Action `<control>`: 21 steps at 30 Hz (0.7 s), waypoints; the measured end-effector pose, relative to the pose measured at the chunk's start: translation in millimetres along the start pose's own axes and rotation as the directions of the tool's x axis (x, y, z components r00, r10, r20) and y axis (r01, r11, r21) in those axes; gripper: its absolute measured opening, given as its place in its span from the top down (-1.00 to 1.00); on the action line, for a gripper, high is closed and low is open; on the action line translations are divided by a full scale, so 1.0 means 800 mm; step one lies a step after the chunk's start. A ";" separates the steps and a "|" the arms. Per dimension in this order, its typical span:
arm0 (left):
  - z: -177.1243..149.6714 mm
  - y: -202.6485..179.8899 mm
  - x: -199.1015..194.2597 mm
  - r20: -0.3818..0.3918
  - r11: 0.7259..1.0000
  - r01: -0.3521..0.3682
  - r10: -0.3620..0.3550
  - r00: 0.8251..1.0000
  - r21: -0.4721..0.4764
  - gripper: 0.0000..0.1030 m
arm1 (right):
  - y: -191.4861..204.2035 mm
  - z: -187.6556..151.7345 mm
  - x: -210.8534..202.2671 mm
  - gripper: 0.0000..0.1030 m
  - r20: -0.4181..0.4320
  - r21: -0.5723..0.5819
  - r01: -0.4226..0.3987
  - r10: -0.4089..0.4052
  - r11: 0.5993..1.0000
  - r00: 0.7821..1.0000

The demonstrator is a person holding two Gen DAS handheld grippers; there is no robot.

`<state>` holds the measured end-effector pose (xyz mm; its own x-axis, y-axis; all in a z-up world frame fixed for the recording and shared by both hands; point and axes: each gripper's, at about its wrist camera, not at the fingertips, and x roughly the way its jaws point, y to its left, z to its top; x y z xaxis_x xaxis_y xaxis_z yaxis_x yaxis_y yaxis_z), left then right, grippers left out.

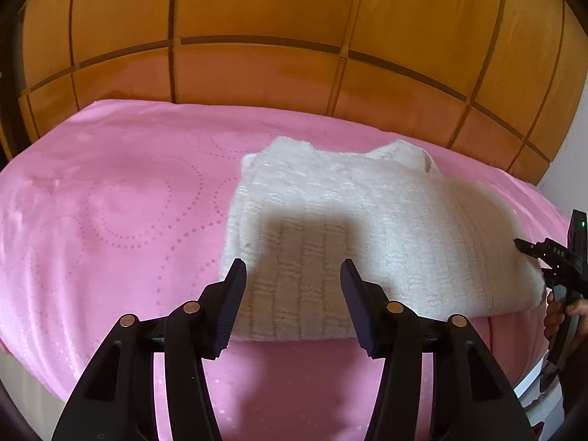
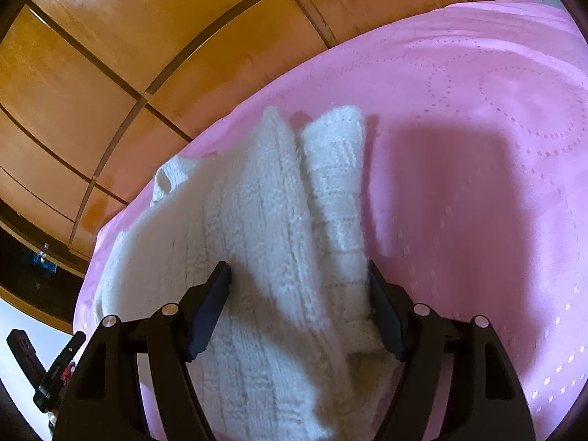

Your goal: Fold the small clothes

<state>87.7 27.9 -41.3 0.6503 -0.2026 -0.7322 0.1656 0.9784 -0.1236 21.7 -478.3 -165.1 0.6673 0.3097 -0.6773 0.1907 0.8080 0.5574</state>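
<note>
A white knitted sweater (image 1: 367, 220) lies folded on the pink bedspread (image 1: 110, 202). My left gripper (image 1: 294, 268) hovers open over the sweater's near edge, with nothing between its pads. In the right wrist view, a thick fold of the sweater (image 2: 264, 239) runs between the fingers of my right gripper (image 2: 297, 272). Its jaws stand wide apart, and the left pad (image 2: 209, 308) shows a gap from the cloth. From the left wrist view, the right gripper (image 1: 533, 261) sits at the sweater's right edge, held by a hand (image 1: 558, 312).
An orange padded headboard (image 1: 257, 36) rises behind the bed. The pink bedspread extends left of the sweater. The bed's near edge (image 1: 22, 367) drops off at lower left. A black device (image 2: 40, 364) shows at the lower left of the right wrist view.
</note>
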 end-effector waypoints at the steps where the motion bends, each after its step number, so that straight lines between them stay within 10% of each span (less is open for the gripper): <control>1: -0.001 -0.002 0.001 -0.001 1.000 0.001 -0.001 1.000 0.008 -0.02 | 0.002 0.000 0.000 -0.39 -0.006 -0.006 0.006 -0.006 1.000 1.000; 6: -0.002 -0.006 0.012 -0.019 1.000 0.011 -0.011 1.000 0.014 -0.02 | 0.017 0.004 0.007 0.30 -0.061 -0.026 0.001 -0.003 1.000 0.998; 13: -0.004 -0.003 0.025 -0.037 0.999 0.033 -0.033 0.999 0.005 -0.02 | 0.049 0.009 -0.004 0.49 -0.078 -0.033 0.023 -0.026 0.999 0.997; 21: -0.011 0.003 0.057 -0.097 0.994 0.105 -0.105 0.990 -0.003 -0.02 | 0.145 0.016 -0.037 0.55 -0.055 -0.104 -0.146 0.141 0.984 0.988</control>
<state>111.4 21.7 -80.8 0.5544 -0.2994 -0.7765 0.2308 0.9518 -0.2021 33.1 -399.8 -74.3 0.6466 0.4480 -0.6174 0.0148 0.8018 0.5974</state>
